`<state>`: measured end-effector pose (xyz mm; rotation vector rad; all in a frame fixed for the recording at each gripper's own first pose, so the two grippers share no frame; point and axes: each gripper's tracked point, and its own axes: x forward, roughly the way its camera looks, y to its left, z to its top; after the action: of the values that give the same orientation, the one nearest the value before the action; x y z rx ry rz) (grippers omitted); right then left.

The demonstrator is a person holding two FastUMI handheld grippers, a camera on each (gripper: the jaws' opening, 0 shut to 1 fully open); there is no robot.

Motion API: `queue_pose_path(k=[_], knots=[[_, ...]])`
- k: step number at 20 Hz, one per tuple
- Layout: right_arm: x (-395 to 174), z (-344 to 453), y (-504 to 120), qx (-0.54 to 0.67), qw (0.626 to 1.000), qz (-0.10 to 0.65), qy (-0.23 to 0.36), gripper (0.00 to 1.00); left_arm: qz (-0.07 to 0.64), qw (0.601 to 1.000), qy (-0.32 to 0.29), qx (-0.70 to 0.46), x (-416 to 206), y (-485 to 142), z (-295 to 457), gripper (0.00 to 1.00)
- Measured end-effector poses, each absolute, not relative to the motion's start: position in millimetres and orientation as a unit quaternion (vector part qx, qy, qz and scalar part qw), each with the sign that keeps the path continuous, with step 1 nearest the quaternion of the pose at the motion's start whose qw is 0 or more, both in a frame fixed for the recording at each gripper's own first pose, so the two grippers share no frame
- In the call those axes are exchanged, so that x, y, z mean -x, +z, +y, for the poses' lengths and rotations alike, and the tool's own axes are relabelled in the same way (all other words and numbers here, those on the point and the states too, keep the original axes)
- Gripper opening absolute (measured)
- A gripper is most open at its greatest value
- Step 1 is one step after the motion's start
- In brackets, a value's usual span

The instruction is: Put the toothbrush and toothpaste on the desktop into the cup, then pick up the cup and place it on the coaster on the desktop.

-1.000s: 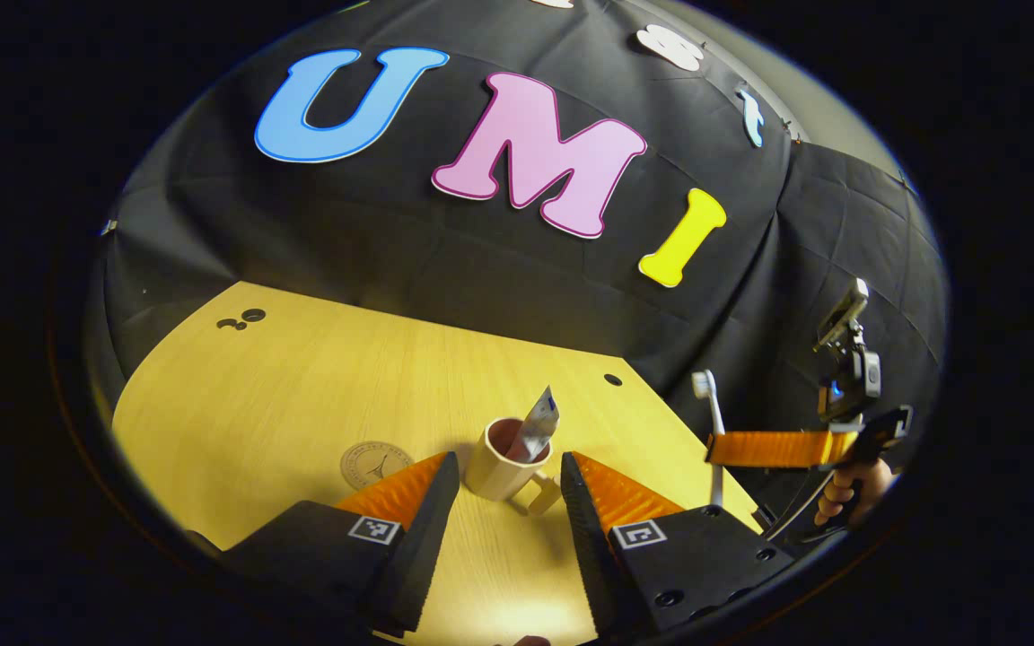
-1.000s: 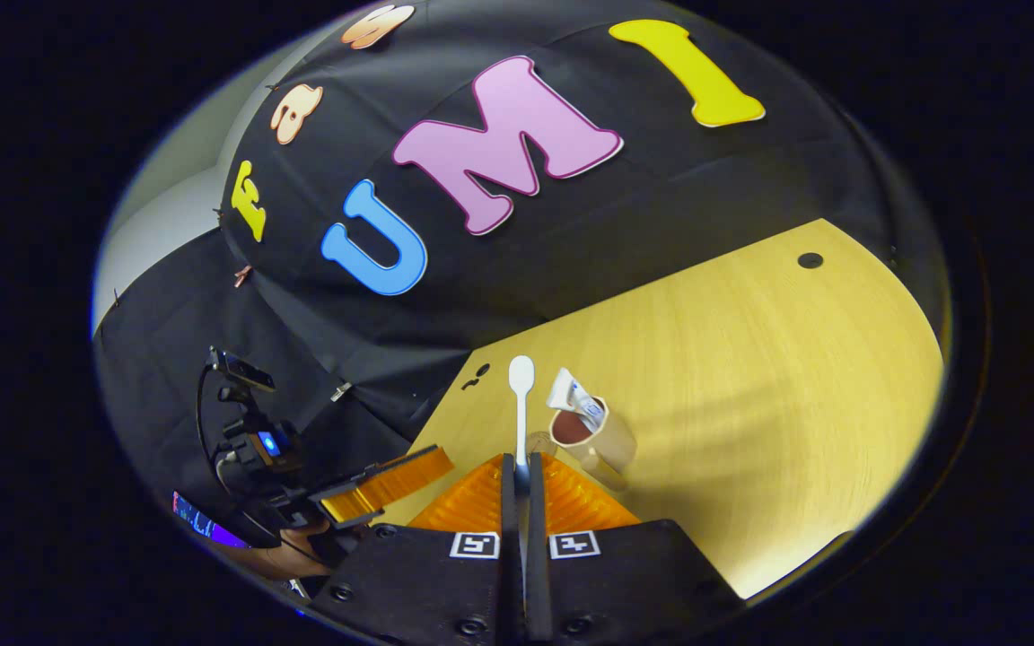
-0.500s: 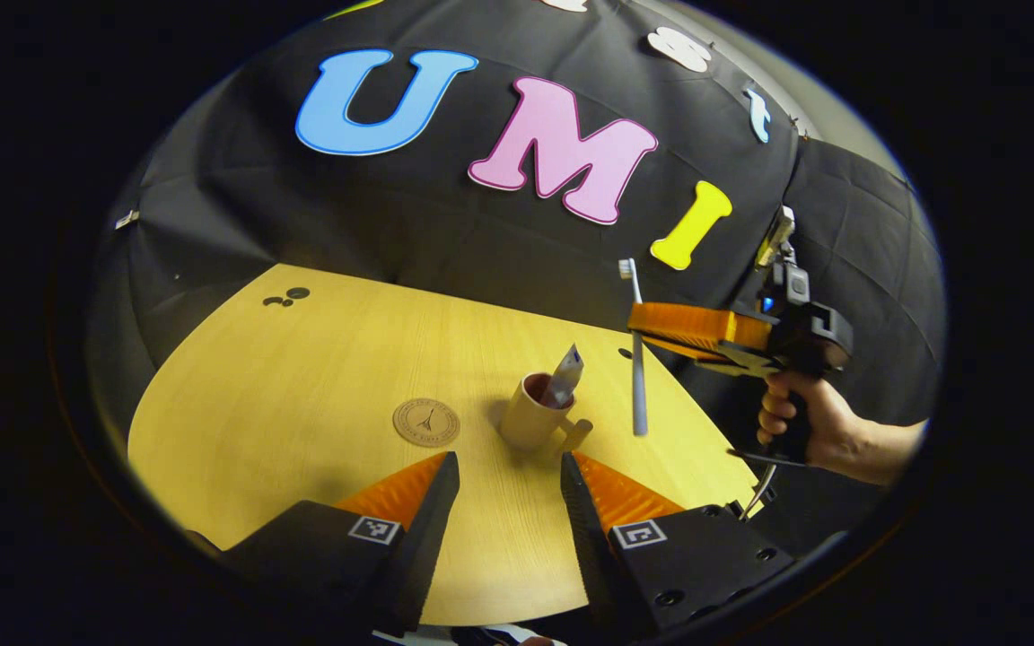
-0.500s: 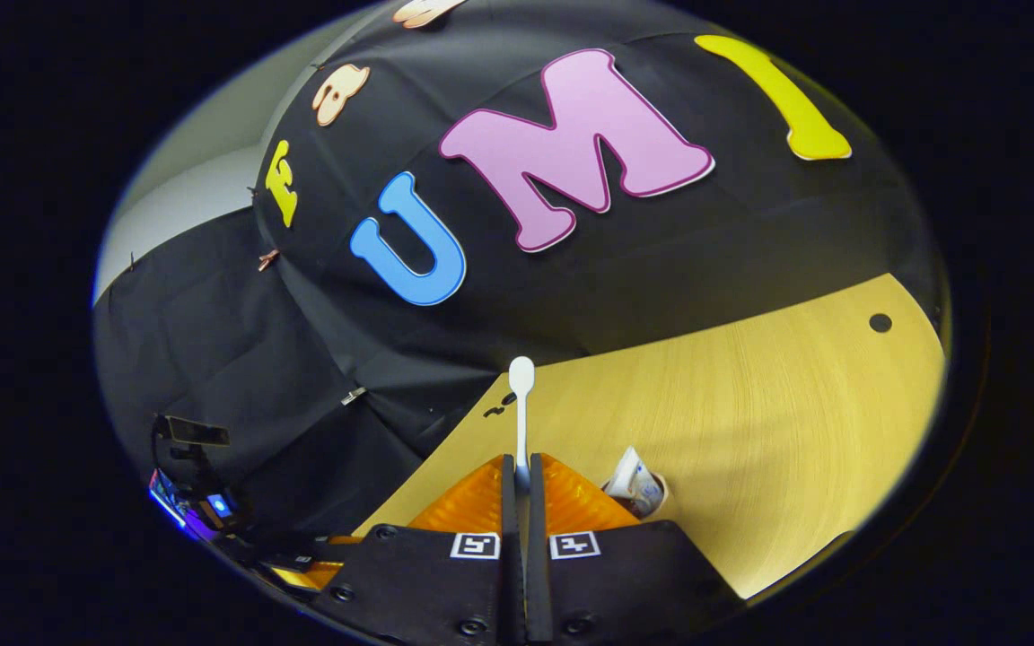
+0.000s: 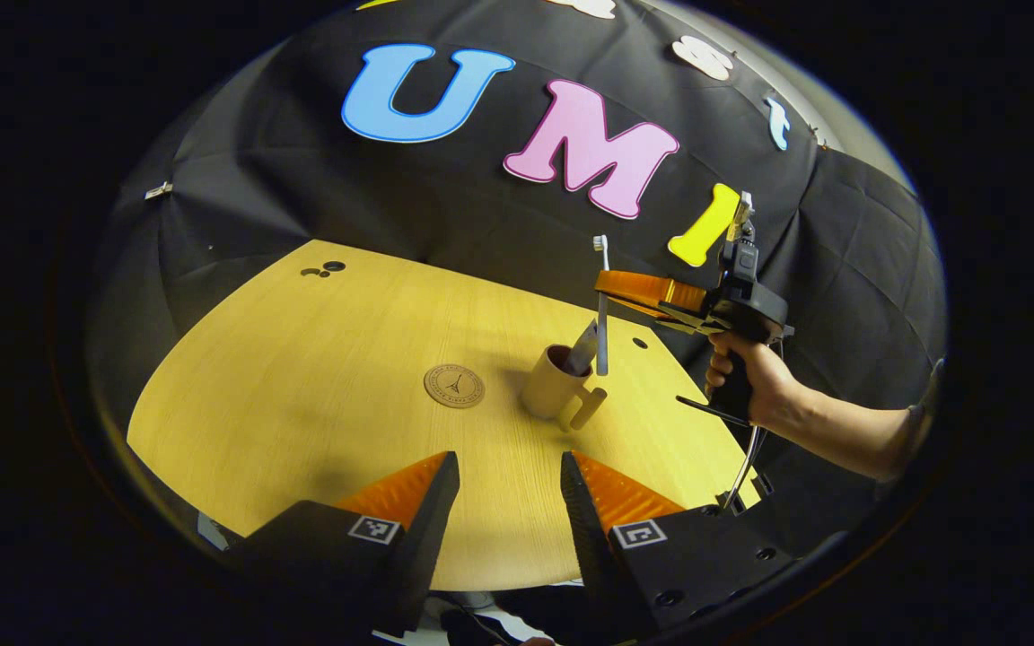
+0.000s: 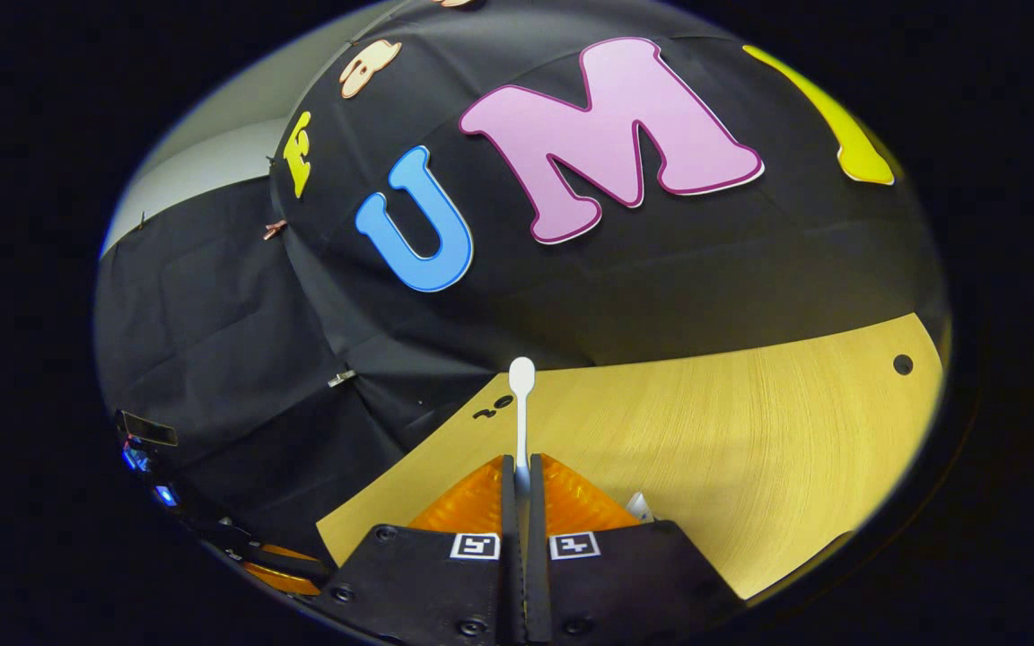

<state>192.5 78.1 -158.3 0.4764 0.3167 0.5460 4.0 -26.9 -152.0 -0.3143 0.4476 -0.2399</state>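
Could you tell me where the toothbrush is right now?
In the left gripper view, the toothbrush hangs upright in the right gripper, above the cup.

A: Where's the cup (image 5: 553, 384) on the counter (image 5: 319, 377)?
B: Toward its right edge, the toothpaste (image 5: 582, 348) standing in it, the coaster (image 5: 454, 386) just beside it on the left, apart.
A: And the toothbrush (image 5: 602, 309)?
B: Upright above the cup's right rim, pinched in the right gripper (image 5: 611, 285); the left gripper (image 5: 503, 480) sits at the counter's near edge, spread wide
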Motion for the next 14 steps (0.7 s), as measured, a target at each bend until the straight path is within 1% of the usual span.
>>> queue_pose_path(k=[8,14], knots=[[-236.8,80.7,-184.9,-0.189,0.939,0.141,0.252,0.05,0.232,0.950,-0.086,0.188,3.1,-171.9,-6.3,0.71],[-239.8,90.0,-206.7,-0.112,0.951,0.127,0.257,0.05,0.232,0.949,-0.073,0.201,9.6,-173.0,2.6,0.71]])
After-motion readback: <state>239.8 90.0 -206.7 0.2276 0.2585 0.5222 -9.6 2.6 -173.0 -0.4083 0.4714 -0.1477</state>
